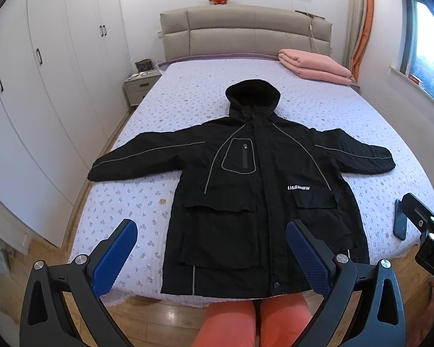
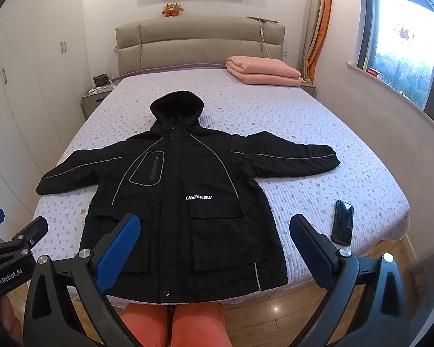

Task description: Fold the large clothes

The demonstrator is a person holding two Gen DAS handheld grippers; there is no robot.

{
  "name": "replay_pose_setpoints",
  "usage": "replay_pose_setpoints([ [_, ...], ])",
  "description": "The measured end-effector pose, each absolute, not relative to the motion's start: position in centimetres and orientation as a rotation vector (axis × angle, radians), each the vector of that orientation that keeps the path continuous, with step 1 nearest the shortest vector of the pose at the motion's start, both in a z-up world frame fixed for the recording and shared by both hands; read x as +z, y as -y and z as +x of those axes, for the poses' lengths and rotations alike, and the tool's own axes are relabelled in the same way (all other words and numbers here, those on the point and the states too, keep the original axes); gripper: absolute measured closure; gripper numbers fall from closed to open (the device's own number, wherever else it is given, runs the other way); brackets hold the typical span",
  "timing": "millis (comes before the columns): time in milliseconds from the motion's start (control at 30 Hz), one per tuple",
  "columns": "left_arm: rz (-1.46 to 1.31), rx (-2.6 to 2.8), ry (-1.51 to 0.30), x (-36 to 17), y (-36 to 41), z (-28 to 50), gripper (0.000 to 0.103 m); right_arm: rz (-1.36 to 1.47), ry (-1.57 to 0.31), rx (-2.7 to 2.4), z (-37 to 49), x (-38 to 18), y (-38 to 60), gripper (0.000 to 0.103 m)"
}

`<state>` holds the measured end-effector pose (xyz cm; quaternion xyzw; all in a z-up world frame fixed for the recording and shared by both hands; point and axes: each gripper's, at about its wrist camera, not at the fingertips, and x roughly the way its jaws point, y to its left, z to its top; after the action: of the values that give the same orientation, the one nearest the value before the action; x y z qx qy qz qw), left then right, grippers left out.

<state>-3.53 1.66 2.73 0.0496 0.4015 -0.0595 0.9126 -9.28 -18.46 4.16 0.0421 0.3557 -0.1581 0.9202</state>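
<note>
A black hooded jacket (image 1: 246, 179) lies flat, front up, on the bed (image 1: 318, 107), sleeves spread to both sides, hood toward the headboard and hem at the foot edge. It also shows in the right wrist view (image 2: 185, 190). My left gripper (image 1: 211, 231) is open and empty, held above the foot of the bed over the jacket's lower half. My right gripper (image 2: 214, 228) is open and empty, also above the hem area. Neither touches the jacket.
A dark phone (image 2: 343, 221) lies on the bed right of the jacket. A folded pink blanket (image 2: 263, 70) sits near the headboard. White wardrobes (image 1: 43, 86) stand left, a nightstand (image 1: 140, 85) beside the bed, a window (image 2: 405, 46) right. The person's orange-trousered legs (image 1: 254, 324) are at the foot.
</note>
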Motion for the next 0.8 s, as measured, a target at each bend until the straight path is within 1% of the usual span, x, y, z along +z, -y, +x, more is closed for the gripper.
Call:
replay_pose_setpoints([
  [800, 0.109, -0.124, -0.844, 2.26, -1.77, -3.66, 0.001, 0.114, -0.755, -0.314, -9.31, 3.91, 18.10, 0.000],
])
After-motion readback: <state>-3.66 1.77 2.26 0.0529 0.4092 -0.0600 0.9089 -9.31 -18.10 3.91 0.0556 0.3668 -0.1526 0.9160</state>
